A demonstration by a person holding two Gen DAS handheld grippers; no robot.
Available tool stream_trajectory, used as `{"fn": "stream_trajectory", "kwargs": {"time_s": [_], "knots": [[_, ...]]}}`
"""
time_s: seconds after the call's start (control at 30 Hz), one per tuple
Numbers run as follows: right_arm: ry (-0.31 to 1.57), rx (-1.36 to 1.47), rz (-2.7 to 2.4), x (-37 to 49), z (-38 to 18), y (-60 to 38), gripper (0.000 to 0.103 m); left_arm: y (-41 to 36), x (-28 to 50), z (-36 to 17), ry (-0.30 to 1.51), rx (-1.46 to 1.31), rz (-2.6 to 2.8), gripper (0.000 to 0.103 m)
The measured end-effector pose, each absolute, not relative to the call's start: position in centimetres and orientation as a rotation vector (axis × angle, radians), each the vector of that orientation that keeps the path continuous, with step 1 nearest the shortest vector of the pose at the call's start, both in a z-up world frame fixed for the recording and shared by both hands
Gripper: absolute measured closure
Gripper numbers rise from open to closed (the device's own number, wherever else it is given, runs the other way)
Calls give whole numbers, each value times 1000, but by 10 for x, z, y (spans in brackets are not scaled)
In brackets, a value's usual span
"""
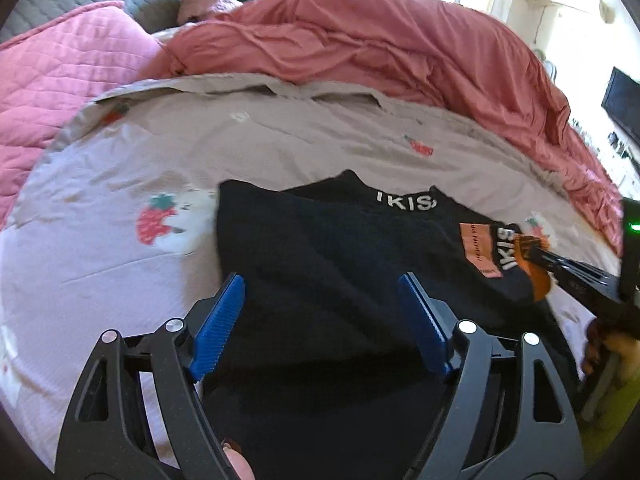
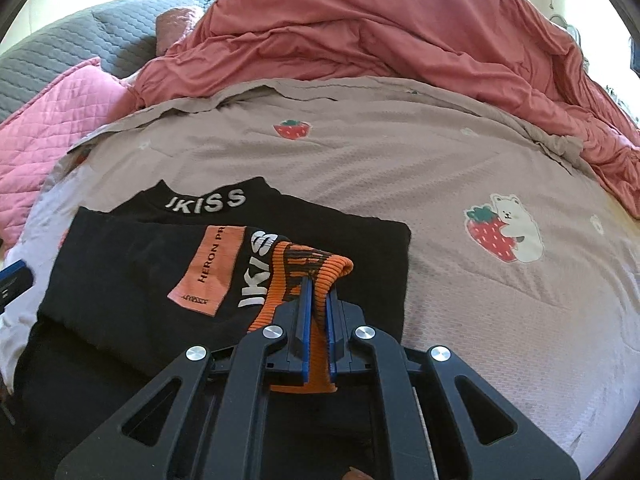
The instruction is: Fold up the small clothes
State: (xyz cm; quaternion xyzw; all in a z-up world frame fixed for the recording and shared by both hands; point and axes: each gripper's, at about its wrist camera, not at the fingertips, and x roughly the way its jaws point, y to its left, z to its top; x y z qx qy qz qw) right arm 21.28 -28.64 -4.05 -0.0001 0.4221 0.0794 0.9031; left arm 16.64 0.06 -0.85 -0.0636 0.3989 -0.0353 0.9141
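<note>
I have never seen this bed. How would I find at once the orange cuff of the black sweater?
On the strawberry-print bedsheet lies a folded black sweater. At its right side, next to the orange label, the orange cuff is pinched in the right claw. It alone is ribbed, with black stripes.

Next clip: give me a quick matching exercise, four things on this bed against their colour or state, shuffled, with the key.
1. left hand-held gripper
2. right hand-held gripper
3. sweater
4. quilted pillow

A. pink
B. shut on the orange cuff
C. open above black fabric
D. black, lettered collar

Pairs: 1-C, 2-B, 3-D, 4-A
</note>
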Motion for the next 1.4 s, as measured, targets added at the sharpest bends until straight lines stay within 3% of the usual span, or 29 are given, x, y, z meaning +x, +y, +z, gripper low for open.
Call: {"fn": "stream_trajectory", "kwargs": {"time_s": [0.2,0.43,0.5,0.63,1.03,1.13,1.2,1.4], "knots": [[906,16,76,216,-52,-304,95,-4,189,-60,912,-90,-48,32],[827,80,68,196,-36,-324,91,9,170,-51,827,-150,-112,31],[823,56,129,193,-33,-309,84,11,163,-45,802,-157,-106,31],[825,-2,218,195,-31,-274,83,7,164,-45,819,-125,-111,28],[938,-73,159,204,-72,-246,74,9,167,-57,862,-120,-122,28],[926,-48,171,200,-68,-249,66,11,163,-55,854,-126,-126,28],[919,-40,167,195,-65,-251,55,11,160,-54,852,-122,-125,28],[912,-34,161,183,-61,-255,43,10,157,-51,845,-105,-121,27]]}}
